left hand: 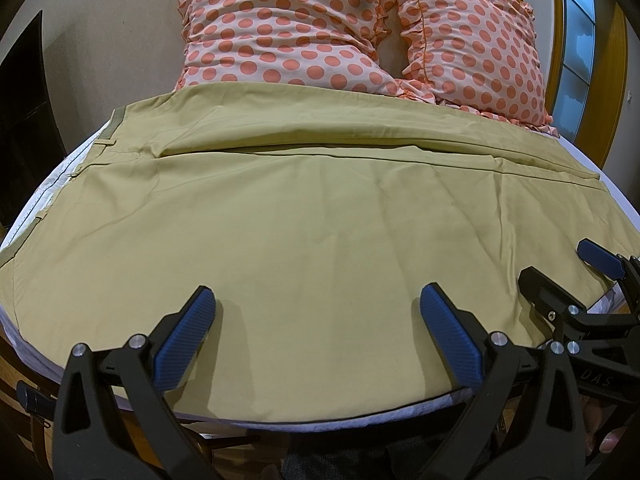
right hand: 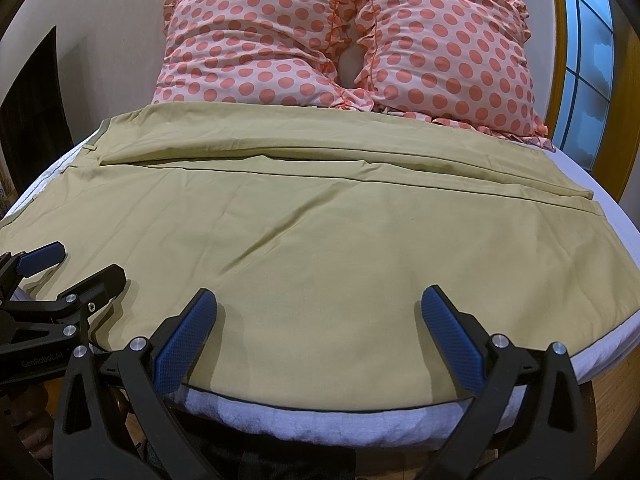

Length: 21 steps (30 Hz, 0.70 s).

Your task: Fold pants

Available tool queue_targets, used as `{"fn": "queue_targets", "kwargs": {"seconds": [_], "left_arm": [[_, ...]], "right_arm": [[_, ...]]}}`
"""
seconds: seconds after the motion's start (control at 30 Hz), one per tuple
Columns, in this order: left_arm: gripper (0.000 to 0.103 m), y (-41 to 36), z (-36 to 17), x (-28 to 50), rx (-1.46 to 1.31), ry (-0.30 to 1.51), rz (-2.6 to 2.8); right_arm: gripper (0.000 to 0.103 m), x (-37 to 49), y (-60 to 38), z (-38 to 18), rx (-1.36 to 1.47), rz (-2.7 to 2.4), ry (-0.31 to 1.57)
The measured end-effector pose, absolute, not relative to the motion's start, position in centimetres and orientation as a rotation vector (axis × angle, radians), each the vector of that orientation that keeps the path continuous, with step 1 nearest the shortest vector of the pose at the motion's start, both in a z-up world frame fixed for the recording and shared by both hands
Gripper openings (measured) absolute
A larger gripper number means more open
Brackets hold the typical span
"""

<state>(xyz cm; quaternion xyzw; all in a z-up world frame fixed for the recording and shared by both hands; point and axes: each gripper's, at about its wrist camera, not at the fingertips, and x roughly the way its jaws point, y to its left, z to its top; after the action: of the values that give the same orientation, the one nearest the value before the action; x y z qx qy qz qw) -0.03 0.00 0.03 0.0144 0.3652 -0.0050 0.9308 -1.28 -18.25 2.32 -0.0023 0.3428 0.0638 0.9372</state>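
The pants [left hand: 304, 208] are spread flat on the bed [right hand: 320, 408], seemingly unfolded. Both the left gripper [left hand: 316, 340] and right gripper [right hand: 320, 340] are held wide, empty, at the lower edge.

I'm seeing the khaki pants [left hand: 304, 216] lying spread flat across the bed [right hand: 328, 408], legs side by side, waistband at the left, just before the pillows [left hand: 360, 32].

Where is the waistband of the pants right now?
The waistband lies at the left edge of the pants in both views, along the left side of the bed, just below and left of the polka-dot pillows.
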Motion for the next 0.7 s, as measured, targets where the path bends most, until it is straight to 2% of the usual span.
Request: {"fn": "queue_targets", "kwargs": {"seconds": [0.7], "left_arm": [[0.101,-0.01,0.03,-0.03,0.030,0.745,-0.010]], "right_arm": [[0.102,-1.52,-18.31,2.53,-0.004,0.130,0.691]]}}
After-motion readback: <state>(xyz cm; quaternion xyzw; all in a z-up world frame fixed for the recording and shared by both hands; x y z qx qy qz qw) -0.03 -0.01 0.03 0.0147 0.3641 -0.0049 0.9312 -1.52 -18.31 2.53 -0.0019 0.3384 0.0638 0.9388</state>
